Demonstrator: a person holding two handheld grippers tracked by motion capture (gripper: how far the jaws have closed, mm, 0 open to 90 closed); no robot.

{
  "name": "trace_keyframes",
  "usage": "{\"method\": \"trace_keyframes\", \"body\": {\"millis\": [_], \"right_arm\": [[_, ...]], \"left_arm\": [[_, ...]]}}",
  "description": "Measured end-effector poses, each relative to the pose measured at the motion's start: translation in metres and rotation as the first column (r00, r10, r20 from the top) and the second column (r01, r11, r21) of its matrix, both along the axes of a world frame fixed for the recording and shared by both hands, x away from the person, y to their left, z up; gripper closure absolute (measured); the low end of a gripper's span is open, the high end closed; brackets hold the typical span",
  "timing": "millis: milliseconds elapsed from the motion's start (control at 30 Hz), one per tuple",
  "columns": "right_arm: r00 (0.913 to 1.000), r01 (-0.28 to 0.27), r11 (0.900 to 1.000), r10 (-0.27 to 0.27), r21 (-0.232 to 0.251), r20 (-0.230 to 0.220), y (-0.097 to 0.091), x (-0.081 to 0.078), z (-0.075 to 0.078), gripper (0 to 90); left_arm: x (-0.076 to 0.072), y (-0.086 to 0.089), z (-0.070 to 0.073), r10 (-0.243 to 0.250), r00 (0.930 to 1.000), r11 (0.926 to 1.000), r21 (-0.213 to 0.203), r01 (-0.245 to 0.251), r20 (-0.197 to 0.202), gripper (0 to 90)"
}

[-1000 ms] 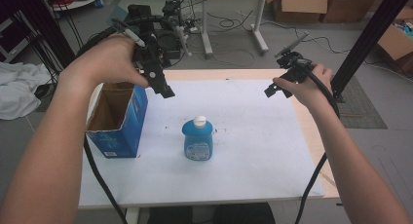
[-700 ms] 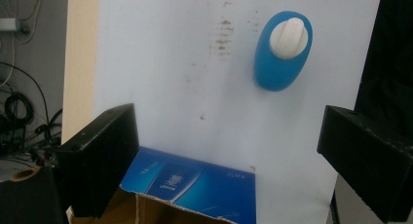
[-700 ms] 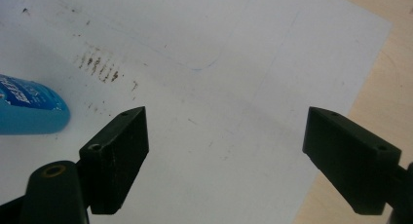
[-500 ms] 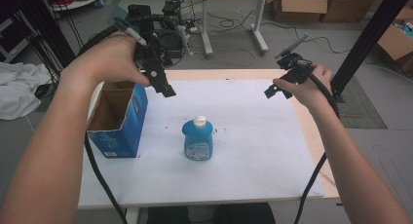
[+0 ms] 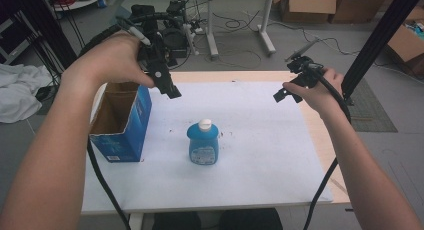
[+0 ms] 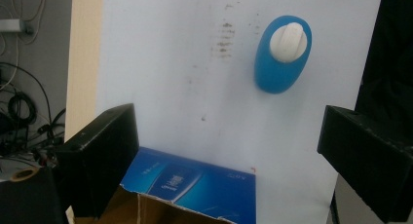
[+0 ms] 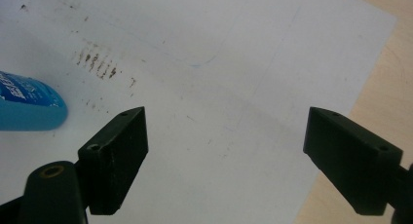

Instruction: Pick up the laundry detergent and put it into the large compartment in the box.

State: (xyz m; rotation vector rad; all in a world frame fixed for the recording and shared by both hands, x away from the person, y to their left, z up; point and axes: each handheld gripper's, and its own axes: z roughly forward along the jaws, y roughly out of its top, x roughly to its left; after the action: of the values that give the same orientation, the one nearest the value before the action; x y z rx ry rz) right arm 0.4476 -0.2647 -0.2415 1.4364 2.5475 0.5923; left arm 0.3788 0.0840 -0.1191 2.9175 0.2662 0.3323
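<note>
I am holding my left gripper (image 5: 167, 87) up over the near edge of the open blue carton (image 5: 120, 122), its jaws spread wide with nothing between them, and I am keeping my right gripper (image 5: 282, 94) raised above the far right of the white table sheet (image 5: 260, 155), jaws likewise standing wide apart and empty. The blue bottle (image 5: 203, 142) is standing upright near the middle of the sheet, just right of the carton and not touching it, its white cap (image 6: 288, 42) pointing up at my left camera. I am judging it to be smooth plastic, likely slippery and a little squeezable, heavier if it is full. I am thinking the flat, narrower sides of the body below the shoulder offer the surest hold, since the cap looks small and rounded
</note>
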Motion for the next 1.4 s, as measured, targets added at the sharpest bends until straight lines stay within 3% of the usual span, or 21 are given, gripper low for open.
{"method": "trace_keyframes", "body": {"millis": [333,567,1400], "right_arm": [[0.9998,-0.018,0.9998,0.018,0.004,0.013,0.003,0.000,-0.001,16.3],[0.9994,-0.033,0.9995,0.033,0.004,0.014,0.004,-0.001,-0.003,16.3],[0.9988,-0.046,0.9989,0.046,-0.006,0.015,0.006,-0.005,-0.009,16.3]], "left_arm": [[-0.001,-0.006,-0.003,-0.030,0.9995,0.9996,0.002,0.030,-0.011,8.5],[0.000,-0.018,-0.015,-0.060,0.9978,0.9982,0.007,0.060,-0.029,7.4],[0.001,-0.051,-0.077,-0.129,0.9862,0.9910,0.022,0.132,-0.104,7.1]]}}
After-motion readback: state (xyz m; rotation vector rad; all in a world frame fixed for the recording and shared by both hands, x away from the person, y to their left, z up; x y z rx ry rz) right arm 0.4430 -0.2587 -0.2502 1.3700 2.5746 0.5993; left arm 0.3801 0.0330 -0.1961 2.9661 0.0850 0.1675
